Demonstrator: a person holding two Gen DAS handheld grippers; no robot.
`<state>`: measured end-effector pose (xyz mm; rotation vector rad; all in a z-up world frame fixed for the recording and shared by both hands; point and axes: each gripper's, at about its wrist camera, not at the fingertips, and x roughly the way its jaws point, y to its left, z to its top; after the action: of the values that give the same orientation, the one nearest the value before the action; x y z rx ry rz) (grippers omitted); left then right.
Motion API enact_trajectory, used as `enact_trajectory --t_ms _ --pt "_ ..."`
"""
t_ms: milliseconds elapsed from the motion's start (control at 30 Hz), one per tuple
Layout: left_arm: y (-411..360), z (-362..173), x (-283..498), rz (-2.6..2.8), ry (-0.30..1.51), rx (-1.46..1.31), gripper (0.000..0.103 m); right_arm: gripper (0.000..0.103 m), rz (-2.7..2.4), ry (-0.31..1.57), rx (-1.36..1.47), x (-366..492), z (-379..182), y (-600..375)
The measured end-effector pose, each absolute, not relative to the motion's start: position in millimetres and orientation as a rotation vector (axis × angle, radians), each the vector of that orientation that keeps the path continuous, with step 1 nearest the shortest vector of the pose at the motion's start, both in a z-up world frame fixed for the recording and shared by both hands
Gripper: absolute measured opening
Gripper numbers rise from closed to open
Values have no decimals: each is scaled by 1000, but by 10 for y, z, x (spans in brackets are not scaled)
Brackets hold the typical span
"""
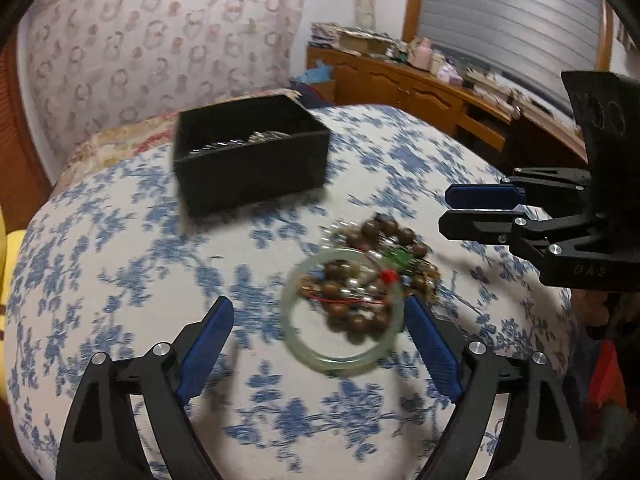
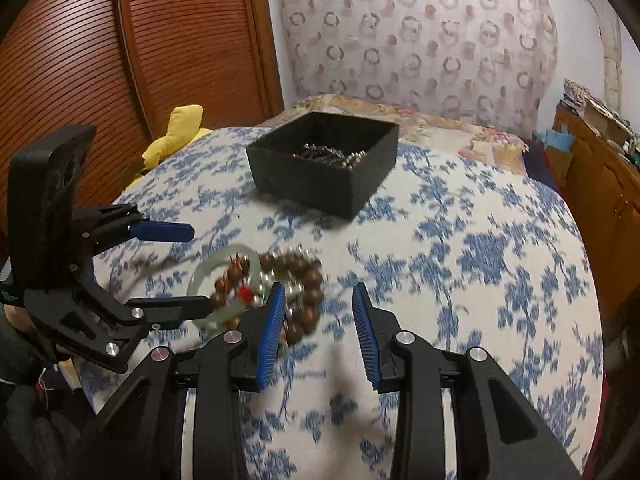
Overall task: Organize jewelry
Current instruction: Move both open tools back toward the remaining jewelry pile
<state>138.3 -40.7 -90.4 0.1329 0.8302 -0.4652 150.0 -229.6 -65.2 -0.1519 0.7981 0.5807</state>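
Almost no readable text in either view. One faint embossed mark on the black body of the right gripper point(image 1: 482, 208), lower right part, right edge of the left wrist frame: looks like "DAS", letters uncertain through blur. Nothing legible on the black box point(image 1: 250, 154) at upper centre of the frame. Items on the sideboard point(image 1: 432, 84), upper right, too small and blurred to read. Right wrist frame: no lettering on the left gripper point(image 2: 198, 268) at left, nor on the box.
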Motion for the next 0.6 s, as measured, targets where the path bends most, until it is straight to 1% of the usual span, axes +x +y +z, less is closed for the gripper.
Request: enact_trajectory --t_ms 167,500,567,600 --pt "-580 -978 1416 -466 854 187 85 37 574 800 -122 1409 -676 -2402" --pt "-590 -1001 1468 -461 871 179 84 38 573 816 -122 1359 -746 -2396" --pt "-596 -1005 1478 -468 873 179 79 38 575 821 -125 1360 -763 -2378" --pt "-591 -1003 1471 -478 872 174 74 37 577 825 -127 1357 -773 -2367"
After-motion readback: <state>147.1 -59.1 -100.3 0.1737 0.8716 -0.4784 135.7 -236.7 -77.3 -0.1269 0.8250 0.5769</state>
